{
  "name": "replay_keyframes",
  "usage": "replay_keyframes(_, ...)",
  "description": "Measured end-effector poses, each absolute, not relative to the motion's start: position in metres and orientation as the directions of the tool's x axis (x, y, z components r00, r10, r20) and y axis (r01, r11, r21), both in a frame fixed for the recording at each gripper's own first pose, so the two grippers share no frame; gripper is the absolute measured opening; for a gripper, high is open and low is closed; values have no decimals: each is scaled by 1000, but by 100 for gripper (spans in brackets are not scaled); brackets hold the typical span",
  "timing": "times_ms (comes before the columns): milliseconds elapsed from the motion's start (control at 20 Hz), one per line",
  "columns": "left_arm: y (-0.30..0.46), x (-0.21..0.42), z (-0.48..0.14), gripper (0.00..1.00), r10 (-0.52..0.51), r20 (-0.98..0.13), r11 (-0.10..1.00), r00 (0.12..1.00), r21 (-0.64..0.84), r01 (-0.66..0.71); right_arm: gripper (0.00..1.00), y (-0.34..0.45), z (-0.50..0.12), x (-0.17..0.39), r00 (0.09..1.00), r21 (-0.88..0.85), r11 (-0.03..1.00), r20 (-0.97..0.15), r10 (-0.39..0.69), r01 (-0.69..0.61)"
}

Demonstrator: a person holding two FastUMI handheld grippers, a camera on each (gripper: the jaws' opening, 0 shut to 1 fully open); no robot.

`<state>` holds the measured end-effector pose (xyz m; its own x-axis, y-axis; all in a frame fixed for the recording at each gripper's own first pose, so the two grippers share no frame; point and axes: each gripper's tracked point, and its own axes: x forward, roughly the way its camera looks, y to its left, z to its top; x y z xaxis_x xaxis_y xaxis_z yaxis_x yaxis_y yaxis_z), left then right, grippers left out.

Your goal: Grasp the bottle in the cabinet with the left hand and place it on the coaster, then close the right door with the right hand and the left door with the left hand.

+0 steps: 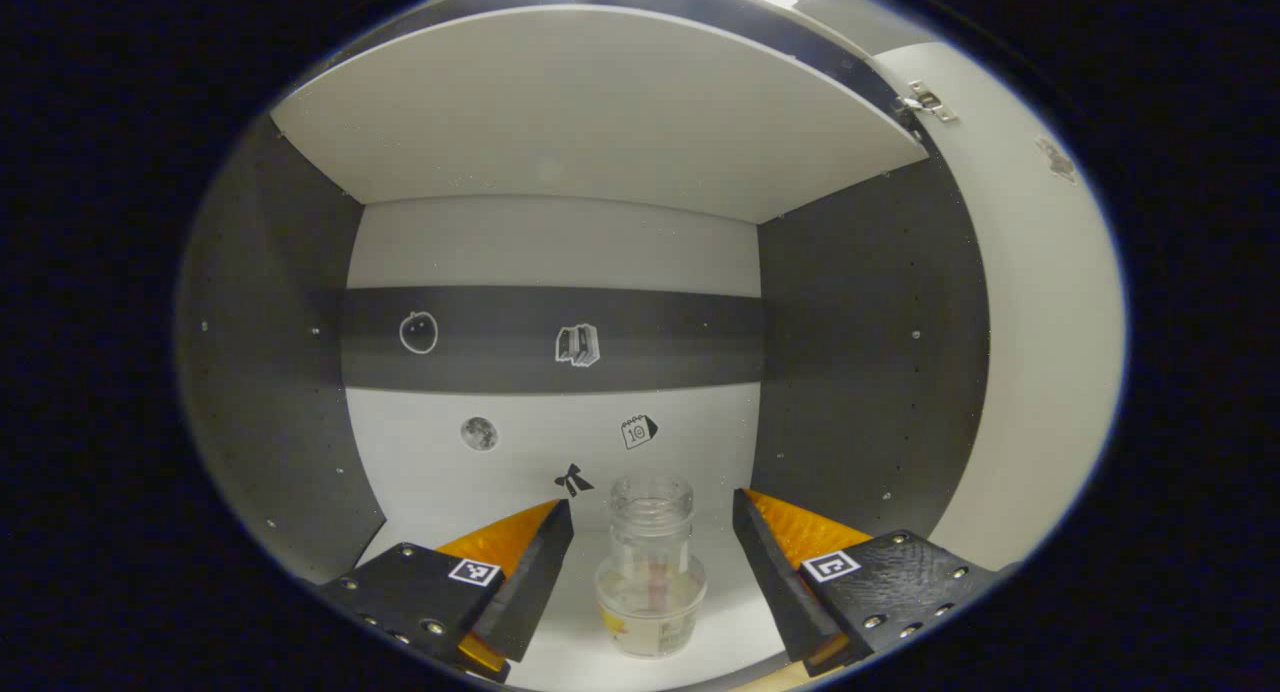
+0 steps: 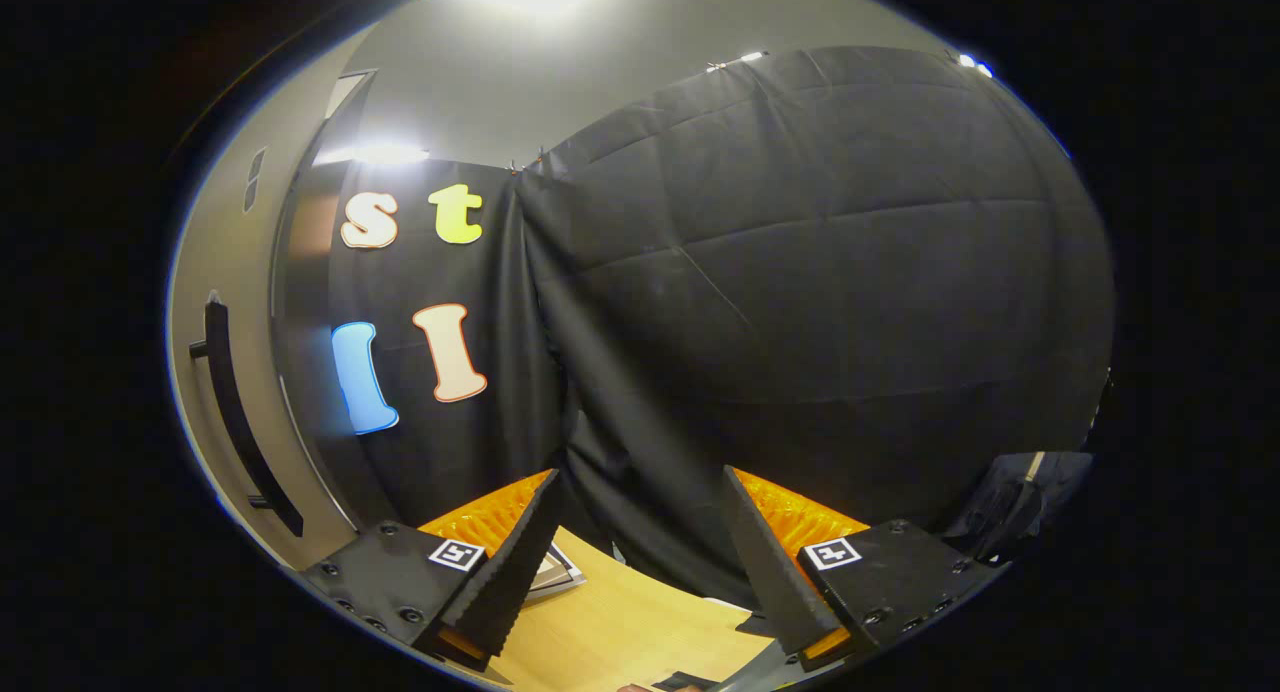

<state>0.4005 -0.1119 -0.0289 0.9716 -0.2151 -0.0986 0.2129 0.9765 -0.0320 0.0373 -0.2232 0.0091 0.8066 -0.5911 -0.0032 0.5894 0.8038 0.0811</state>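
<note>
1. Reaching into the cabinet, the left gripper [image 1: 652, 562] has its jaws spread wide, one finger on each side of the bottle [image 1: 650, 567] with a clear gap on both sides; it grips nothing.
2. That bottle is a small clear glass one with no cap, standing upright on the white cabinet floor [image 1: 740, 627], between the two fingers and roughly level with their tips.
3. Behind the bottle, the cabinet's back wall [image 1: 550, 442] is white with a dark band across it and carries small stickers: a bow [image 1: 572, 480], a calendar [image 1: 638, 431], a moon [image 1: 479, 433], books [image 1: 577, 345] and an apple [image 1: 419, 332].
4. Dark side panels [image 1: 860, 352] close the space, a white shelf [image 1: 590, 112] spans it overhead, and the open right door [image 1: 1040, 352] with its hinge [image 1: 925, 102] stands at the right edge.
5. In the right gripper view, the right gripper [image 2: 640, 562] is likewise wide open and holds nothing, above a wooden tabletop [image 2: 620, 632].
6. Past it hangs the black booth cloth [image 2: 800, 302]; at the left edge is a grey door [image 2: 195, 392] with a long black bar handle [image 2: 240, 422].
</note>
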Motion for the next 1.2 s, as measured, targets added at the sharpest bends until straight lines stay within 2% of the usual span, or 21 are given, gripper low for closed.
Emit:
replay_keyframes(50,-113,405,-31,93,-213,-104,977,972,-30,211,96,-226,7,38,802,87,798,-6,-598,596)
replay_keyframes(200,-113,414,-40,65,-212,-123,977,969,-6,213,96,-231,4,39,791,83,788,-12,-611,610)
replay_keyframes(250,-115,413,-40,51,-216,-128,976,968,-2,218,96,-233,3,40,789,79,786,-13,-614,613)
replay_keyframes(350,-117,413,-41,51,-224,-131,974,966,2,226,96,-232,1,44,791,74,788,-16,-612,611)
replay_keyframes(400,-120,411,-41,36,-240,-134,970,962,2,242,96,-231,1,46,794,75,791,-18,-608,607)
replay_keyframes(550,-126,403,-39,32,-270,-140,962,953,1,273,96,-227,0,53,807,74,804,-19,-590,590)
replay_keyframes(600,-127,402,-34,35,-273,-125,961,954,-1,275,100,-224,-1,54,811,71,808,-18,-585,585)
replay_keyframes(700,-128,394,-28,40,-289,-111,957,951,4,291,100,-223,-2,54,817,65,815,-19,-577,576)
replay_keyframes(750,-127,389,-24,43,-293,-105,955,950,14,296,96,-221,-4,52,820,63,818,-22,-572,572)
replay_keyframes(800,-127,384,-17,35,-298,-98,953,949,23,302,96,-221,-6,51,822,64,820,-26,-569,569)
replay_keyframes(1100,-123,336,16,35,-339,-47,939,940,39,340,96,-214,-8,44,839,75,836,-36,-542,543)
replay_keyframes(1200,-119,320,23,32,-351,-35,935,936,37,352,96,-209,-6,41,847,76,844,-33,-530,531)
